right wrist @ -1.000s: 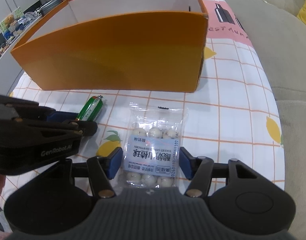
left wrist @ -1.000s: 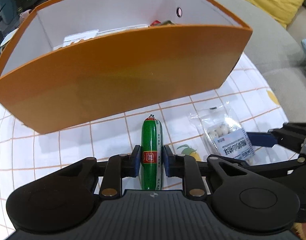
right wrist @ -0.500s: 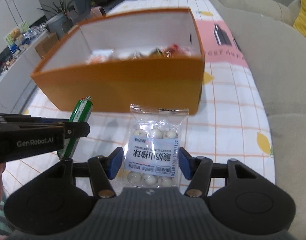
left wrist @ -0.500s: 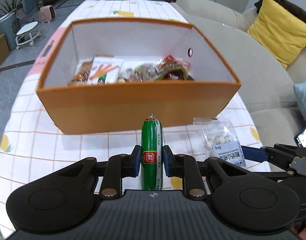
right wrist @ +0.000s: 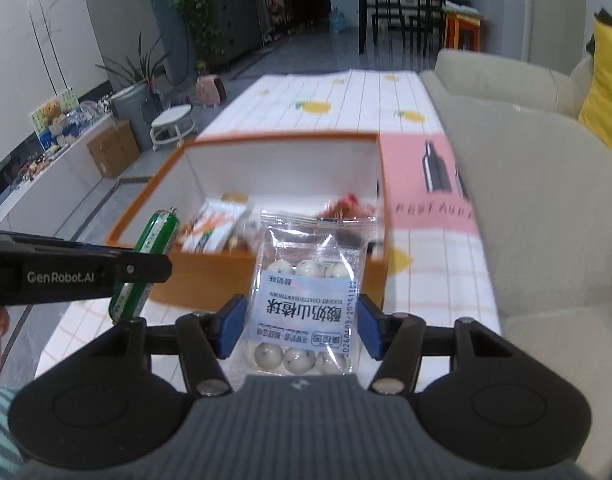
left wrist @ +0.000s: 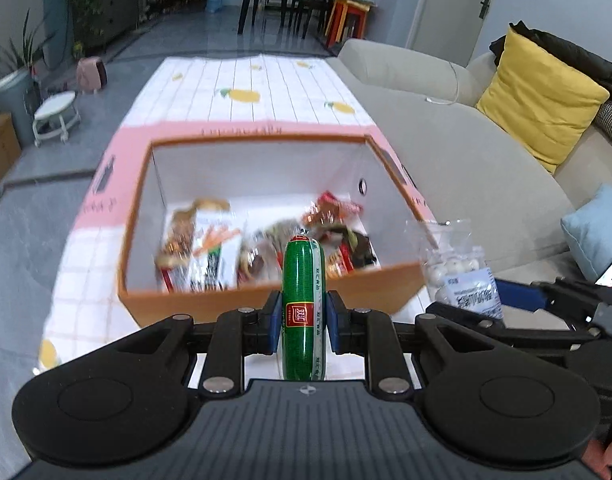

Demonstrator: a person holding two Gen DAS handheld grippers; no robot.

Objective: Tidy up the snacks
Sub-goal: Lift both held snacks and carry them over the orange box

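Note:
My left gripper [left wrist: 302,322] is shut on a green sausage stick [left wrist: 303,304] and holds it in the air above the near wall of the orange box [left wrist: 265,302]. My right gripper [right wrist: 301,326] is shut on a clear bag of yogurt hawthorn balls [right wrist: 306,292], also lifted, in front of the box [right wrist: 201,280]. The bag shows at the right in the left wrist view [left wrist: 462,272]. The sausage [right wrist: 145,264] and left gripper show at the left in the right wrist view. Several snack packets [left wrist: 209,248] lie inside the box.
The box stands on a table with a white checked lemon-print cloth [left wrist: 249,88]. A grey sofa [left wrist: 458,168] with a yellow cushion [left wrist: 542,112] runs along the table's right side. A stool [right wrist: 171,120] and plants stand on the floor at left.
Both grippers have risen with their snacks from the tablecloth to above the box's near wall. The box's inside and its packets have come into view.

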